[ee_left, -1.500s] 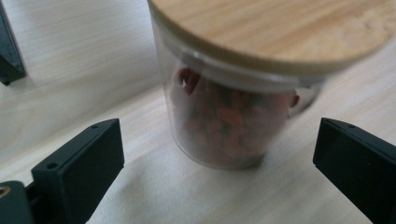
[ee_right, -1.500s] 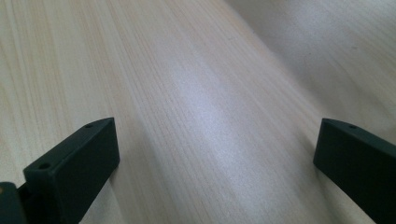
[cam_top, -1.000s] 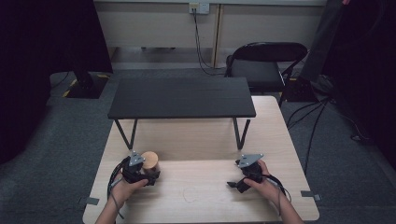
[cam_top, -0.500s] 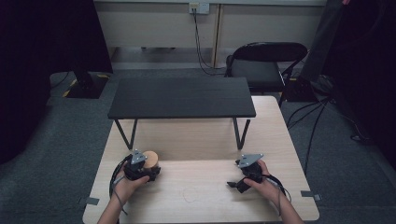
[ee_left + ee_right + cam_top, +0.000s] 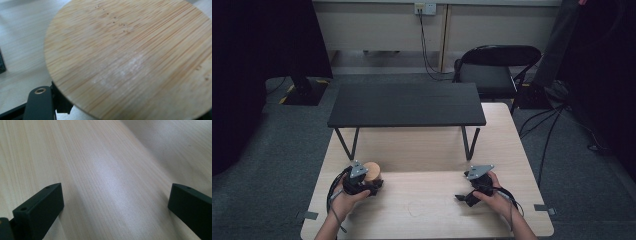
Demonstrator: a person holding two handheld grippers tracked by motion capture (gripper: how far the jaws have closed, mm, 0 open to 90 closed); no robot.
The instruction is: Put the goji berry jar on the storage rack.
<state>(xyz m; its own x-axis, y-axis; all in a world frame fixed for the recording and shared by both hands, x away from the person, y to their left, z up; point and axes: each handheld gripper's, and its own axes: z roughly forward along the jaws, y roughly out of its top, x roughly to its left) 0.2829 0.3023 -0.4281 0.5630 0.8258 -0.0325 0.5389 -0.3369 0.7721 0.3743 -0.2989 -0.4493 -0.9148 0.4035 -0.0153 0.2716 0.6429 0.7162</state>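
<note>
Pale wood worktop [image 5: 427, 205], a person seated at its near edge, a gripper in each hand. Black low shelf [image 5: 407, 104] stands across the far half on thin legs; black chair [image 5: 497, 65] behind it on the grey floor.

Left gripper [image 5: 371, 184] sits at the near left of the worktop. Its jaws have just been closing and now pinch a round bamboo-topped object [image 5: 372, 171], likely a lid or capped jar. In the left gripper view the bamboo disc [image 5: 132, 57] lies across the jaws, one black jaw tip at lower left tucked under its rim.

Right gripper [image 5: 463, 197] rests at the near right, well apart from the object. Jaws spread, bare wood between them in the right gripper view.

Progress, as judged: grasp looks made; lift and placement not yet done, object low at the worktop.

Against the frame a second ago: left jaws then stood open by the object; the disc now sits slightly lower and closer in to the gripper. Right hand unchanged.
</note>
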